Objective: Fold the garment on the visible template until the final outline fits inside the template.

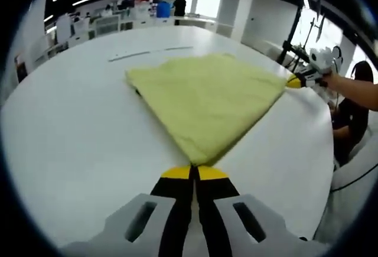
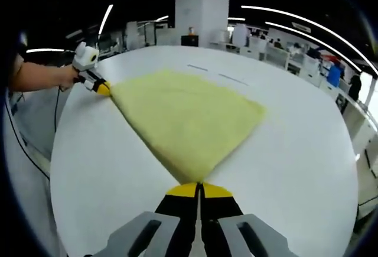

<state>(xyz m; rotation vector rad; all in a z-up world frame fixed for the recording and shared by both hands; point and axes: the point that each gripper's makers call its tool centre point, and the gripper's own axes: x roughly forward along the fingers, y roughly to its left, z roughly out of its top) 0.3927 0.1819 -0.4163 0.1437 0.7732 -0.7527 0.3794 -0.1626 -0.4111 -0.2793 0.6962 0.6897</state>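
Here both grippers pinch corners of the yellow garment (image 1: 207,103), which lies spread on the white table (image 1: 77,145) just ahead of the jaws: the left gripper (image 1: 194,172) has its jaws pressed together on the near corner, and the right gripper (image 2: 198,189) likewise on its own. Seemingly a fold is in hand, and the next move calls for carrying both corners together across the cloth. The thin marks (image 1: 150,52) beyond the garment may belong to the template.
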